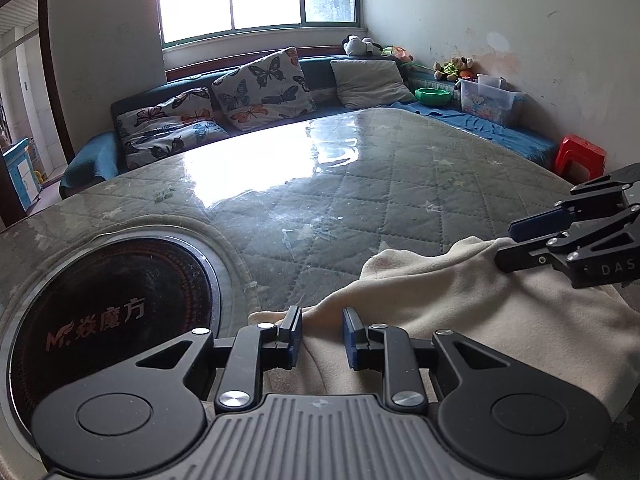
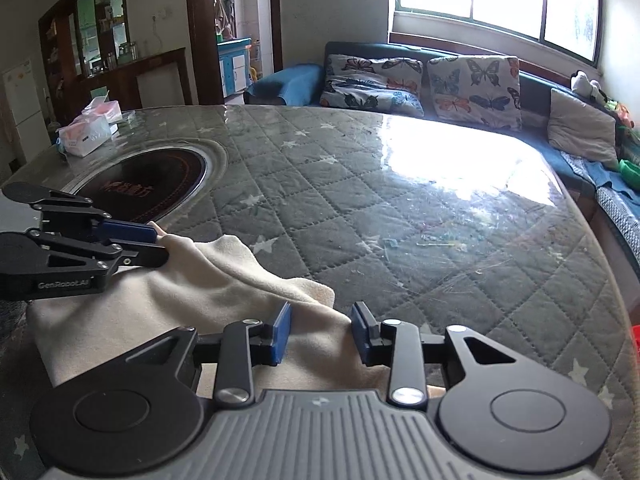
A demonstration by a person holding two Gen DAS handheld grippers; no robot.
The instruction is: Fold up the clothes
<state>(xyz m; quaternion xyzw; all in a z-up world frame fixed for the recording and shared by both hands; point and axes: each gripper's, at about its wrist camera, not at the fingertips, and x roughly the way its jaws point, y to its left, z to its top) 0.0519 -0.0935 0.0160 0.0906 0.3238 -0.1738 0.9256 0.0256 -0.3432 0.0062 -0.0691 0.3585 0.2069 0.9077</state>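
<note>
Looking along the left gripper, a cream garment lies on the quilted table near its front edge, directly under and ahead of the jaws and spreading off to the right. These jaws stand partly apart, with cloth in the gap but not pinched. The right gripper reaches in from the right; its fingers sit at a raised fold of the cloth, and whether they grip it I cannot tell. A round hotplate lies to the left.

From the right gripper, jaws likewise apart over the cloth, which runs leftward toward the left gripper. The near edge of the cloth is hidden under both tools, so its full shape is unclear.
</note>
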